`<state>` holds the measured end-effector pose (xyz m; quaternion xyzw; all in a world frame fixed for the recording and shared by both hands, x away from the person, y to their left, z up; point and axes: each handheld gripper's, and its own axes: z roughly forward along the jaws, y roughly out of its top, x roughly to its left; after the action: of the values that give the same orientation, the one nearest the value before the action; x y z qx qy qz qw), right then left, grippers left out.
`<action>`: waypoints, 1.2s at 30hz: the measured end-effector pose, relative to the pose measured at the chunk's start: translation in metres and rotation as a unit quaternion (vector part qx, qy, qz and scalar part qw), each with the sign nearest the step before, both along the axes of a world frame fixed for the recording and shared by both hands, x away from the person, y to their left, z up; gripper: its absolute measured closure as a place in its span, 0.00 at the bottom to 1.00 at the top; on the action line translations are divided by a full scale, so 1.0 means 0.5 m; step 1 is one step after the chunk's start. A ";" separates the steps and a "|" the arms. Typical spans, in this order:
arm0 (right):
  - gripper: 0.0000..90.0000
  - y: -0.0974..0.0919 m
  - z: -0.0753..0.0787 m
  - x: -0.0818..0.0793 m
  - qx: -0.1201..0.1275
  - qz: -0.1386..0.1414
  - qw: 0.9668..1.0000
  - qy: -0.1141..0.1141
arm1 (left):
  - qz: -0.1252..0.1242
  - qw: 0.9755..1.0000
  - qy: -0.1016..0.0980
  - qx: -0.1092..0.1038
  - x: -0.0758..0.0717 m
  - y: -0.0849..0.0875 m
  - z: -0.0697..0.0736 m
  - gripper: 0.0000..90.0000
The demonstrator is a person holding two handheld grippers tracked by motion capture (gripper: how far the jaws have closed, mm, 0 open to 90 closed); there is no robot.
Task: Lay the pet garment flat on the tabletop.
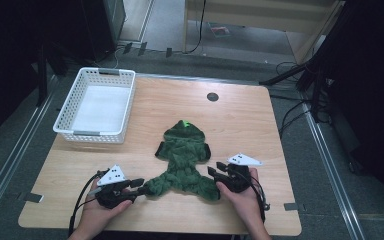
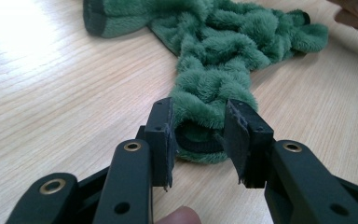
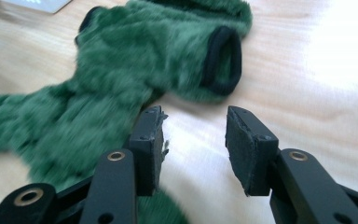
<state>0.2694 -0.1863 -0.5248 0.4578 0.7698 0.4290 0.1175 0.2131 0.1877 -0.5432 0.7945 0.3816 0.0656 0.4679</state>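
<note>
Green fleece, a small hooded pet garment (image 1: 184, 160), lies flat near the middle of the wooden table (image 1: 240, 115), hood toward the far side and its two leg ends toward the person.

Nearest, the left gripper (image 1: 141, 189) has its jaws standing apart on either side of the left leg cuff (image 2: 200, 140); the black-trimmed opening sits between the pads but they have not pressed in on it. The right gripper (image 1: 215, 169) is at the right leg end, jaws also apart, and its own view shows bare wood between them with the fleece just to its left and a dark-rimmed sleeve (image 3: 223, 60) beyond.

Judging from this, the step in hand is taking hold of both leg ends, likely to lift or fold the garment. Next, the left jaws need to close squarely on the cuff, catching both layers, while the right gripper must shift left onto the fabric before closing.

Farther off at the far left stands a white basket (image 1: 122, 107), well apart from the garment.
</note>
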 end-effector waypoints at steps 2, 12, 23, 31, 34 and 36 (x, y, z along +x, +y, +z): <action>0.63 -0.004 -0.003 -0.019 -0.003 0.004 1.000 -0.001 | 0.001 1.000 -0.001 0.000 -0.001 -0.001 0.000 0.70; 0.63 -0.021 -0.019 -0.075 -0.005 0.015 1.000 0.011 | -0.006 0.999 -0.005 0.050 -0.007 -0.025 -0.012 0.84; 0.65 -0.016 -0.028 -0.083 -0.021 0.028 0.999 0.008 | 0.006 0.999 0.002 0.042 -0.003 -0.015 -0.015 0.74; 0.40 -0.057 -0.019 -0.072 0.008 -0.013 1.000 -0.021 | 0.028 0.999 -0.032 0.005 -0.008 0.014 -0.008 0.45; 0.29 -0.074 -0.018 -0.068 0.000 -0.037 0.999 -0.026 | 0.047 0.998 -0.036 0.006 -0.013 0.033 -0.003 0.36; 0.21 -0.084 -0.015 -0.065 -0.004 -0.048 0.998 -0.031 | 0.064 0.997 -0.039 0.004 -0.014 0.047 0.002 0.27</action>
<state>0.2367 -0.2284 -0.5322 0.4799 0.7447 0.4340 0.1636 0.2061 0.2111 -0.5424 0.7673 0.4128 0.1277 0.4739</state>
